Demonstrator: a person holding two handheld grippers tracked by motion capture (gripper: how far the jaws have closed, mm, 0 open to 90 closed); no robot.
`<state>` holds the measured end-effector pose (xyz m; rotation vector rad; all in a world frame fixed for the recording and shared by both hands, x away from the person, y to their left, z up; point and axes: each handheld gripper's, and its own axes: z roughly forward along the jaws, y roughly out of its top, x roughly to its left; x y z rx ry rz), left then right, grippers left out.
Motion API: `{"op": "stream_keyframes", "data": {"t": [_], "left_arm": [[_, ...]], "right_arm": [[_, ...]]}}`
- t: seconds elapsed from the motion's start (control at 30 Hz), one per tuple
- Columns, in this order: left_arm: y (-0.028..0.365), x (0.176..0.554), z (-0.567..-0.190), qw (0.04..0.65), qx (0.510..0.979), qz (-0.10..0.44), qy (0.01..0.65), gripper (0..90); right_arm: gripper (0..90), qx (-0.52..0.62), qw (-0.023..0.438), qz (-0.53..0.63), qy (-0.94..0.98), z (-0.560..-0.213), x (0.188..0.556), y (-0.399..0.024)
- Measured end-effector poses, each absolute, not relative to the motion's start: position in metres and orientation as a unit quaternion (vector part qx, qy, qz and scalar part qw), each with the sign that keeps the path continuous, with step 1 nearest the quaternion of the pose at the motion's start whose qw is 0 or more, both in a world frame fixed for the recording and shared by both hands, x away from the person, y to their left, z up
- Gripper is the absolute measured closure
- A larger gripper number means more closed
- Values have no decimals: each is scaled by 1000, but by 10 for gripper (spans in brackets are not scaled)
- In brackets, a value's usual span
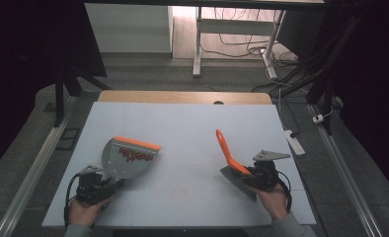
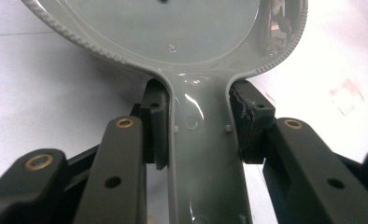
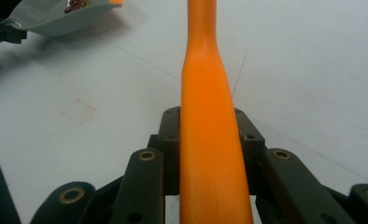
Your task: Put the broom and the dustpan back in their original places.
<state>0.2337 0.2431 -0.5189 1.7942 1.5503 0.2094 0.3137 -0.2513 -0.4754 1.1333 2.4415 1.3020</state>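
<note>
The left gripper (image 1: 99, 183) has its jaws clenched on the handle of the grey dustpan (image 1: 126, 158), which sits at the bench's (image 1: 182, 123) left with red bits (image 1: 135, 155) near its orange lip. The right gripper (image 1: 254, 175) has its jaws clenched on the orange brush (image 1: 229, 155), whose bristles touch the bench at right.

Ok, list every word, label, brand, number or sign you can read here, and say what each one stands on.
There is no readable text in these pictures.
Dustpan: grey with an orange lip, no lettering; the small round moulded mark on its plastic in the left gripper view is too small to read.
Brush: plain orange handle, no label.
Table: a faint reddish square outline, no words.
</note>
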Motion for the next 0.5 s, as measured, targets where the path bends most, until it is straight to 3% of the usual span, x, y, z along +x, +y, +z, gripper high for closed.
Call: {"op": "stream_keyframes", "data": {"t": [0.5], "left_arm": [[233, 244, -529, 359, 653, 106, 659, 613]], "right_arm": [[708, 396, 49, 416, 817, -486, 314, -252]]}}
